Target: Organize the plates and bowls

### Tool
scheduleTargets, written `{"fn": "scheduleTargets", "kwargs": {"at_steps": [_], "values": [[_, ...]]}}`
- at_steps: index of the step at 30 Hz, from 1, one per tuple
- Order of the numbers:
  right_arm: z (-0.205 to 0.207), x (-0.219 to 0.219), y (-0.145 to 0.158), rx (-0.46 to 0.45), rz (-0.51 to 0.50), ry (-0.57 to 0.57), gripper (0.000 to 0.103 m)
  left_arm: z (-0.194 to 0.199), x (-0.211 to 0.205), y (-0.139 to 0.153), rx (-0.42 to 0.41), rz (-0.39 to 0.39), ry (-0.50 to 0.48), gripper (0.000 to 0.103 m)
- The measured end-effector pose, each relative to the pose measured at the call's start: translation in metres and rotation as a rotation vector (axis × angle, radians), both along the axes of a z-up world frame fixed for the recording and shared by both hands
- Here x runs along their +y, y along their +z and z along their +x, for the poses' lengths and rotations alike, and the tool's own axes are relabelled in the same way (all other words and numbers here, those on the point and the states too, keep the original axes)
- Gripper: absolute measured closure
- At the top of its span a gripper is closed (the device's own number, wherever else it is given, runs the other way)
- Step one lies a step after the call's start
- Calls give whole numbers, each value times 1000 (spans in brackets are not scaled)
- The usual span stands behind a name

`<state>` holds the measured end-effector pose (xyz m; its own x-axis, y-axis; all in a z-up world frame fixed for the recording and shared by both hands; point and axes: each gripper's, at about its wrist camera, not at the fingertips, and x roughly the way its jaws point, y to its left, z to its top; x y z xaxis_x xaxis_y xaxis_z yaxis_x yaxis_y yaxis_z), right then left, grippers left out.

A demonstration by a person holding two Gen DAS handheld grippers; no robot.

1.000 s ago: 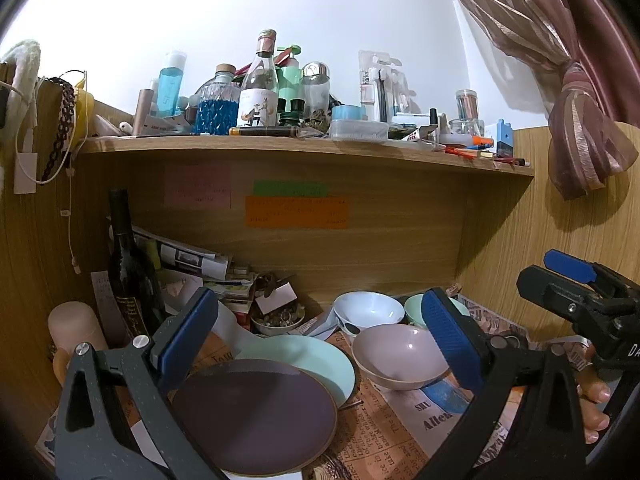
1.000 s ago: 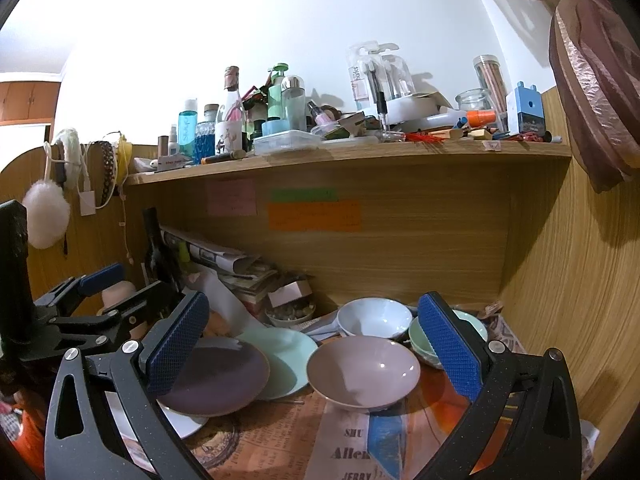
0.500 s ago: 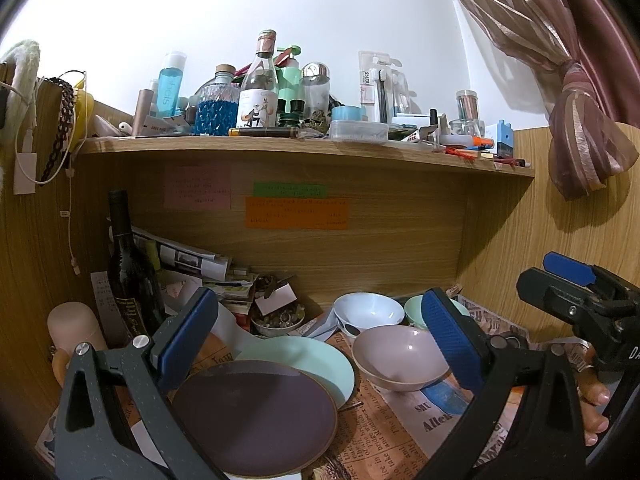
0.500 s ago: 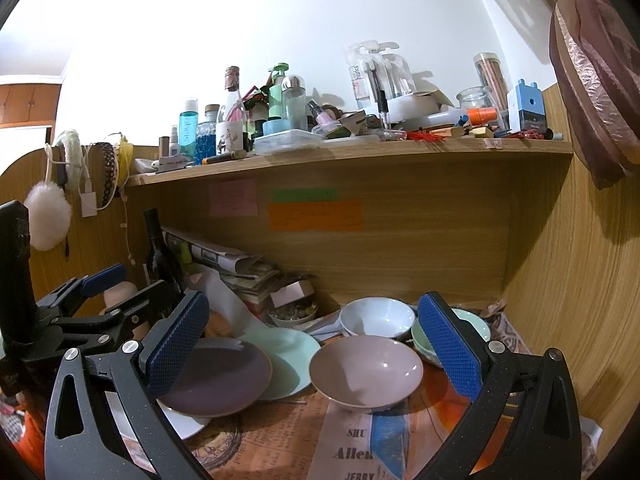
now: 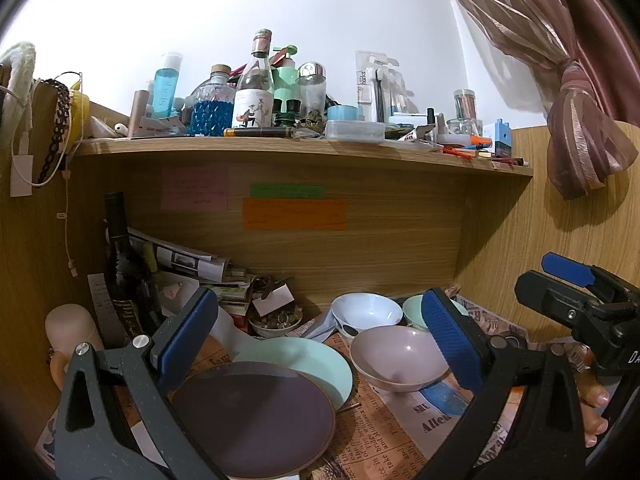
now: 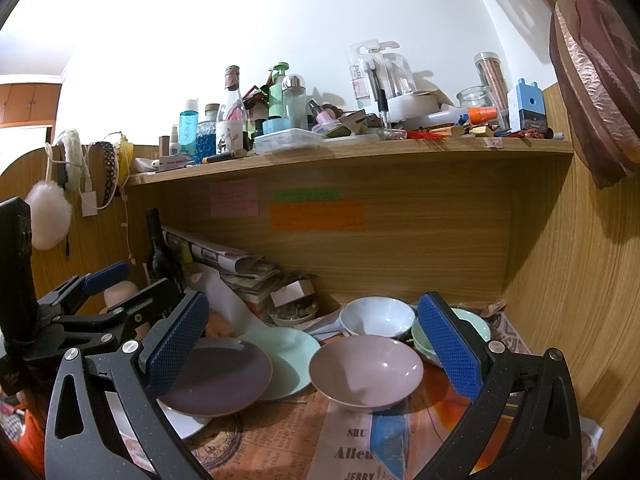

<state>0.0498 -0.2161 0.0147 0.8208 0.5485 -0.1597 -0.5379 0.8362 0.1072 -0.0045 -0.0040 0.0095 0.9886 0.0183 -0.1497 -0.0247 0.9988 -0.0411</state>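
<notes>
My left gripper (image 5: 320, 336) and right gripper (image 6: 314, 340) both hang spread wide, grasping nothing. On the desk's newspaper (image 6: 352, 444) I read "SHU", "Allen", "JERRY". The pink bowl (image 6: 366, 370) sits mid-desk, the purple plate (image 6: 218, 376) overlapping the mint plate (image 6: 294, 354) beside it. Only the right view shows a white plate (image 6: 184, 424) underneath.

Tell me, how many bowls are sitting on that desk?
4, perhaps more. A pink bowl sits in front, a white bowl behind it, a mint bowl at right, possibly stacked on another, and a small bowl of trinkets behind the mint plate.
</notes>
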Motion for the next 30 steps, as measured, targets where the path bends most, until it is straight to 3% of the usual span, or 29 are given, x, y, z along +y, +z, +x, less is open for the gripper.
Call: {"fn": "scheduleTargets", "kwargs": {"at_steps": [30], "values": [[3,0,-8,-21,4,-53,0,7,9,-14,38,-12,-9,0]]}}
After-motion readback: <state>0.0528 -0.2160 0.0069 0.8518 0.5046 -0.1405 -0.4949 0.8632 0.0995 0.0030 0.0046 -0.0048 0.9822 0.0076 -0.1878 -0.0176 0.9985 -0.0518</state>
